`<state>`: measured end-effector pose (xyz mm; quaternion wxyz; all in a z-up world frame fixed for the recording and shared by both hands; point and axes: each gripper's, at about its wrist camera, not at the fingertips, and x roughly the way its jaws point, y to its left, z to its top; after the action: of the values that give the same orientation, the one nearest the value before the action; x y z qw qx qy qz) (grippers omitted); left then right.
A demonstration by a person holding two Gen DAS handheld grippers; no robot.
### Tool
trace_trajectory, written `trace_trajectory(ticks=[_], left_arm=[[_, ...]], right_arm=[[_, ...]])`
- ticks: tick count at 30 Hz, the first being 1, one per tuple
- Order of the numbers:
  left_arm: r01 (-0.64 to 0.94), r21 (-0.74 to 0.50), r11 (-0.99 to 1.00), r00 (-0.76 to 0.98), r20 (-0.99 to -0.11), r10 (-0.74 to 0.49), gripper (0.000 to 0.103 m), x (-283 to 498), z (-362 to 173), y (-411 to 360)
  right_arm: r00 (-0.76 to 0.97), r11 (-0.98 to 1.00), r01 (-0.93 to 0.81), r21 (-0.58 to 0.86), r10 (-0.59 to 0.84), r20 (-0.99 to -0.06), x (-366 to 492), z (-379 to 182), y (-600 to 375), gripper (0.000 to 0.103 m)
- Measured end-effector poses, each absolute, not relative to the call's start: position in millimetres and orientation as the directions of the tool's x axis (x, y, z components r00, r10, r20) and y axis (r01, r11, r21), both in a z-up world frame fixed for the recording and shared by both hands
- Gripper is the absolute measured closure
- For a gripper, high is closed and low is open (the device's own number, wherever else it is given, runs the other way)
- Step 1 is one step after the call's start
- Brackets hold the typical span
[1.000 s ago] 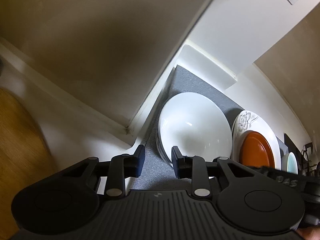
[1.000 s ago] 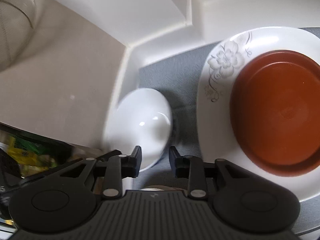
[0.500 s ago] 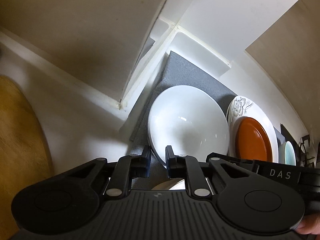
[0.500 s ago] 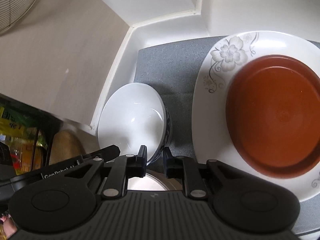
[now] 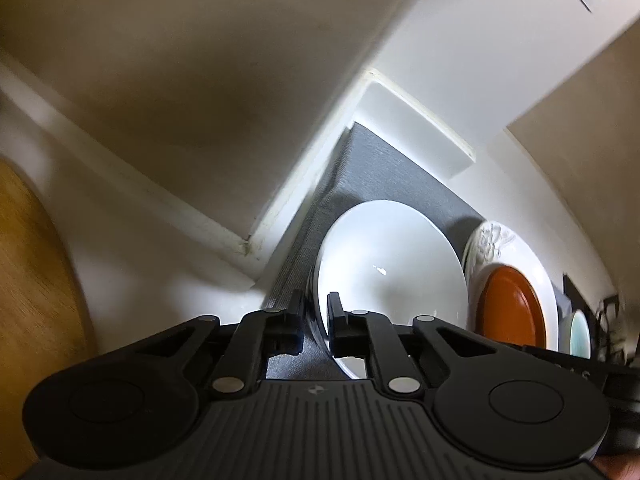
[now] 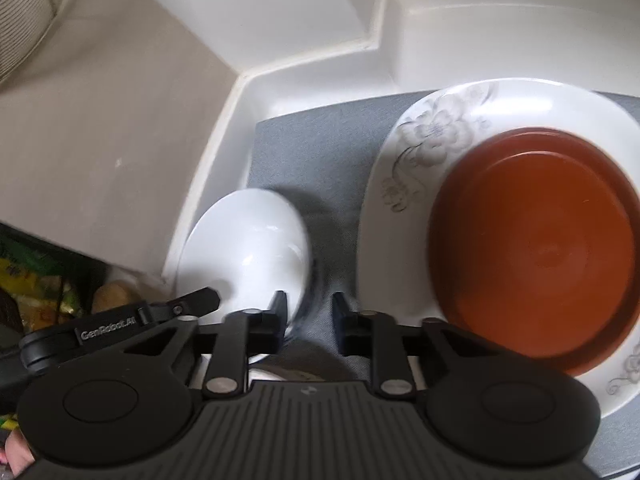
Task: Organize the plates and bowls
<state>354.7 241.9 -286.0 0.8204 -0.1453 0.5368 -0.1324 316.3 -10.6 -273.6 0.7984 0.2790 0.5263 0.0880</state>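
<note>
We are looking down two hand-held grippers into a white corner lined with a grey mat [image 5: 380,168]. A white bowl [image 5: 392,264] is sitting on the mat's left side, close against the white wall. Just beside it on the right, a flowered plate [image 6: 400,152] is carrying a brown dish [image 6: 532,248].

The left gripper [image 5: 316,308] is straddling the bowl's near left rim, one finger outside and one inside. Its jaws are closing, and the pads appear to be meeting the rim. The right gripper [image 6: 308,308] is straddling the bowl's right rim. Its jaws are closing too, but we are seeing mat between the outer finger and the bowl wall, so it is not yet clamping. This view is blurred.

We are judging this to be the gripping step before a two-sided lift. To do it well:

- We are wanting both pads fully seated on the rim before any lifting.
- We are aiming to raise both sides together, keeping the bowl level.
- We are minding the glazed rim, which is likely to slip in a shallow pinch.
- We are watching the plate on the right and the wall on the left, since a tilt could knock either.
</note>
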Motion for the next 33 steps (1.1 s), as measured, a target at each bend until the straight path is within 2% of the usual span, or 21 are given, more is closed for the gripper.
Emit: trace_trajectory(ticks=[5,16,17,19,23,33], left_arm=[[0.064,-0.390,0.919,0.384,-0.840,-0.383,0.091,352,-287,250],[0.034,-0.387,0.922,0.391,-0.843,-0.368,0.091,368,-291,256],[0.037,-0.377,0.925,0.394,-0.846,-0.360,0.092,368,-292,252],[0.040,-0.377,0.926,0.408,-0.840,-0.359,0.096,365,-293,249],[0.080,-0.306,0.949,0.426,-0.850,-0.310,0.097,358,-284,240],[0.107,-0.270,0.957,0.456,-0.842,-0.289,0.097,359,-271,213]], right_arm=[[0.426,0.875,0.082,0.478,0.403,-0.810,316,-266,4,0.089],[0.433,0.848,0.140,0.512,0.412,-0.801,329,-272,-6,0.079],[0.429,0.846,0.148,0.513,0.412,-0.804,329,-275,-6,0.079],[0.430,0.822,0.170,0.544,0.435,-0.791,328,-281,-10,0.090],[0.453,0.787,0.195,0.586,0.458,-0.765,323,-284,-16,0.092],[0.471,0.734,0.221,0.642,0.496,-0.730,320,-274,-30,0.091]])
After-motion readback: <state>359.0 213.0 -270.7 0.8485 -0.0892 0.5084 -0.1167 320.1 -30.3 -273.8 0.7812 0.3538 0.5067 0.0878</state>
